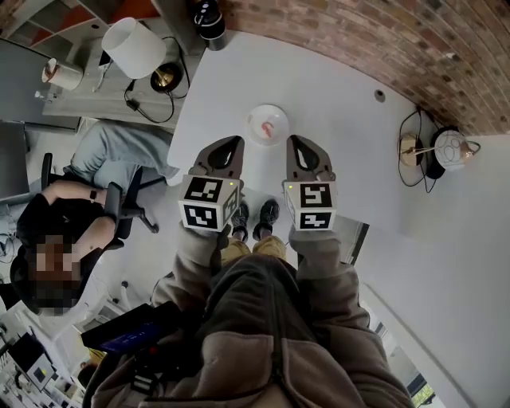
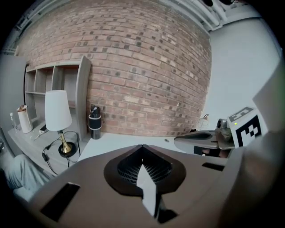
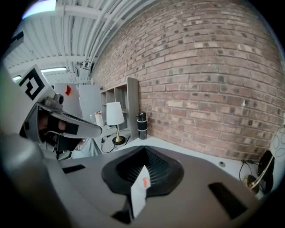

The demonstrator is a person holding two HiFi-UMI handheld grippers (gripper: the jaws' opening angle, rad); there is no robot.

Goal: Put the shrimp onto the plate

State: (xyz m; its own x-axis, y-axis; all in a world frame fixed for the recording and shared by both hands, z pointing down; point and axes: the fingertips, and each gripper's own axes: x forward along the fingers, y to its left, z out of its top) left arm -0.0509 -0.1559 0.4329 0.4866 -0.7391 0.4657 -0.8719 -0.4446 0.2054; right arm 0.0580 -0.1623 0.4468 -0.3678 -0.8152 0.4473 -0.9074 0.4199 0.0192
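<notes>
Both tongs up in front of me, over the near edge of the white tabletop (image 1: pixel 343 88), not touching anything; left tongs (image 1: pixel 228 147) closed tip to tip, nothing gripped, own view shows only a thin white sliver behind the meeting tips (image 2: pixel 142 149); right tongs (image 1: pixel 300 148) the same, pressed together and empty (image 3: pixel 143 152), with a sliver of white and a pink-orange spot showing through the slit, probably the plate and shrimp beyond, can't be sure; plate (image 1: pixel 276 114) sits on the tabletop just ahead of and between the two tips, apart from both; shrimp (image 1: pixel 266 127) looks like the small pink curl lying on the plate near its middle, too small to read more; so by my read the shrimp is already on the plate and the placing step looks done, tongs standing off in a neutral hold; if that pink curl is not the shrimp then I see no other one on the tabletop; next move, as a guess, calls for no grasp, just keep both tongs clear of the plate so nothing gets nudged, or check the shrimp lies fully inside the rim; lamp (image 1: pixel 134 46) and dark bottle (image 1: pixel 209 22) sit off by the far left, well apart from the plate.
</notes>
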